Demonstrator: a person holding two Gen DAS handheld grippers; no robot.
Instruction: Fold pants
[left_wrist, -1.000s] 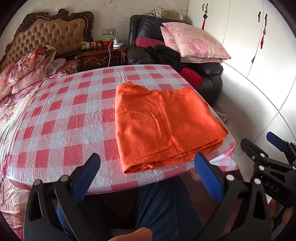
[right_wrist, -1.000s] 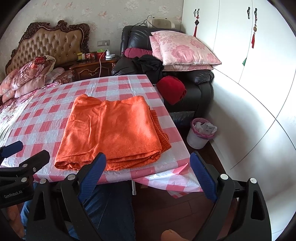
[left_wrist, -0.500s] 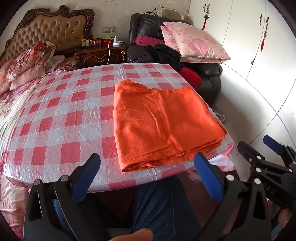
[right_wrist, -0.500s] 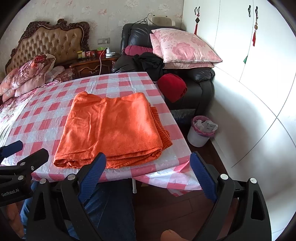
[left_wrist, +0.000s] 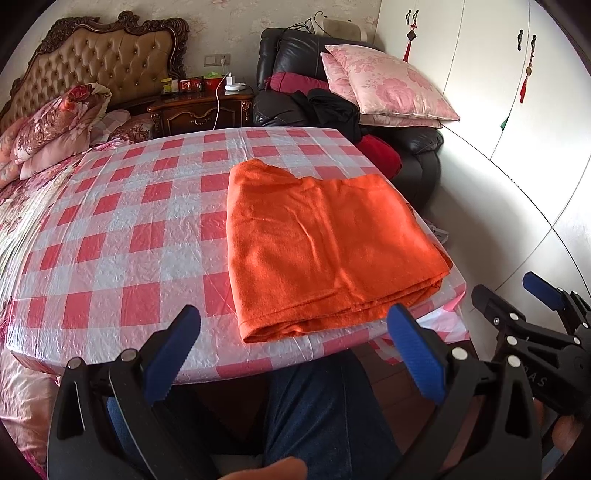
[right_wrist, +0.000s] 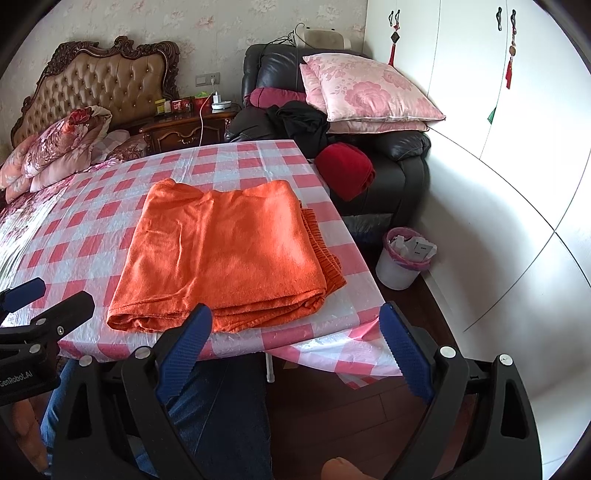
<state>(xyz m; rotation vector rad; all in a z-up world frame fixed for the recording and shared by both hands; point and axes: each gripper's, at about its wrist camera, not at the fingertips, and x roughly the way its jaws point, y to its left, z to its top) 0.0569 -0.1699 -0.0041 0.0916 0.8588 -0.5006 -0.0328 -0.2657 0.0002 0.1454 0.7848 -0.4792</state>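
A: How are the two tools being held?

B: The left gripper is being held off the near edge of the table, its blue pads spread wide apart with nothing between them. The right gripper is being held the same way — jaws parted, nothing clamped. Each is being seen from the other's camera as well, low at the side of the frame.

A: Is any cloth being touched?

B: No. Both pairs of fingers are being kept clear of the fabric, just short of the near edge, above a leg in blue jeans.

A: And where are the pants being shown?

B: The orange pants are lying folded into a flat, layered rectangle on the checked tablecloth, toward the near right corner of the table. Their folded edge is running along the near edge, and a ribbed band is peeking out on the right side in the right wrist view.

A: What is being seen beyond the table?

B: A black armchair piled with pink pillows is standing past the far right corner; a white bin is sitting on the floor beside the right edge. A tufted headboard and a wooden nightstand are being shown behind the far edge.
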